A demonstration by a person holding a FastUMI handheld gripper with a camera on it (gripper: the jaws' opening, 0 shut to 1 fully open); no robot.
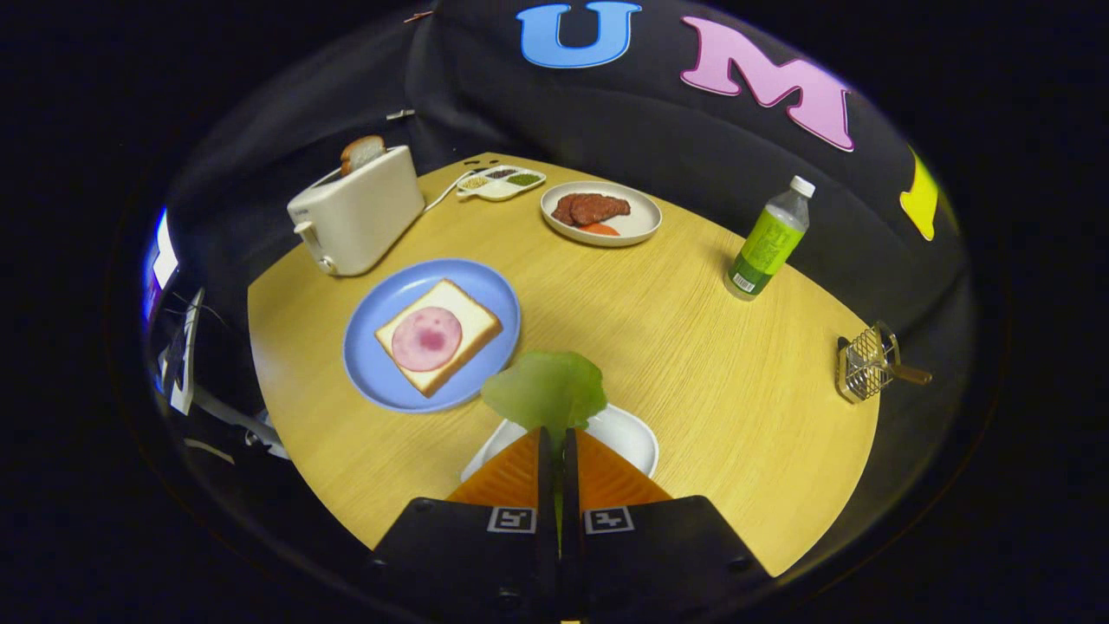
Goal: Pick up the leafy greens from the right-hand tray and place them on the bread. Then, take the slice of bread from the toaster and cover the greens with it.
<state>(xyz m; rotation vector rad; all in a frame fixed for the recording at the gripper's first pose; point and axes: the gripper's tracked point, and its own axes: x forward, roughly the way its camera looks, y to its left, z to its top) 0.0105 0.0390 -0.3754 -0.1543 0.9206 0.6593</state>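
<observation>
On the round wooden table (pixel 676 347), directly ahead of the gripper (pixel 558 433), the following is noted. The gripper's two fingers stand closed together, pinching a leaf of leafy greens (pixel 546 388) between them; the leaf fans out just past the fingertips and hangs above the white tray (pixel 628 433), whose rim shows to either side of the fingers.

At about 10 o'clock from the fingertips lies a blue plate (pixel 381 364); on it rests a square slice of bread (pixel 463 312), topped with a round pink slice of ham (pixel 426 339); the leaf's left edge sits just beside the plate's near rim, though whether it overlaps the rim cannot be told.

Further out at 10 o'clock, beyond the plate, stands a white toaster (pixel 359 217); a second bread slice (pixel 362 152) stands upright in its slot, top protruding; a cord runs from the toaster toward the far edge of the table.

At 12 o'clock, near the far edge, sits a small divided condiment dish (pixel 501 183) with three compartments of differing contents; just beside it toward 1 o'clock is a pale plate (pixel 637 227) carrying dark red meat slices (pixel 589 208) and an orange piece (pixel 599 230).

At 2 o'clock stands a clear bottle with a green label (pixel 769 241), upright, white cap on; at 3 o'clock, at the table's right edge, lies a small wire basket with a handle (pixel 869 362), well apart from everything else.
</observation>
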